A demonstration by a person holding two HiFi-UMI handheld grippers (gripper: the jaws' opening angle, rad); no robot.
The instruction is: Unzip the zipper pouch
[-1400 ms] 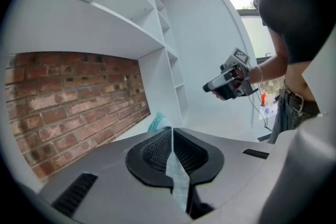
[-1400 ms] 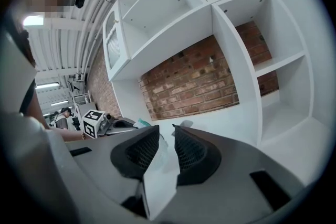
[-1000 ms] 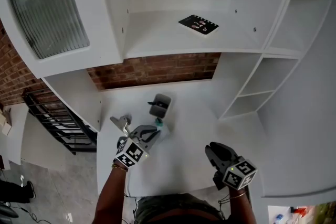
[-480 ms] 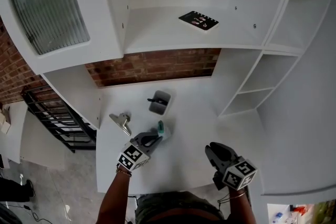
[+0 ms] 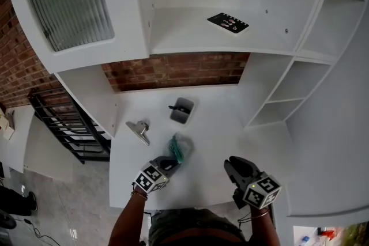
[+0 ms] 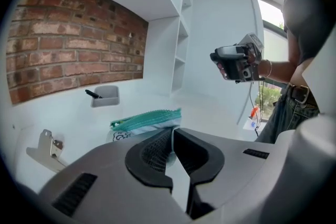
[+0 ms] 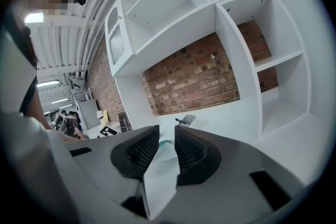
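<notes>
The zipper pouch [image 5: 180,148], clear with a teal zipper band, lies on the white counter [image 5: 207,135] in front of the grey tray. In the left gripper view the pouch [image 6: 147,118] stands on edge just past the jaws. My left gripper [image 5: 169,162] [image 6: 172,131] is shut on the pouch's near end; the pull tab itself is hidden by the pads. My right gripper [image 5: 233,165] [image 7: 167,131] hovers near the counter's front right, away from the pouch. Its jaws stand a narrow gap apart with nothing between them. It also shows in the left gripper view, where the right gripper [image 6: 236,60] is held up in the air.
A grey tray [image 5: 182,110] [image 6: 104,96] with a black pen sits by the brick wall. A metal clip [image 5: 139,130] [image 6: 47,147] lies at the left. A black card [image 5: 228,22] is on the shelf above. White shelving [image 5: 288,95] bounds the right side.
My left gripper has drawn back toward the person, and the pouch's near end has come along with it, away from the tray. The right gripper has stayed put.
</notes>
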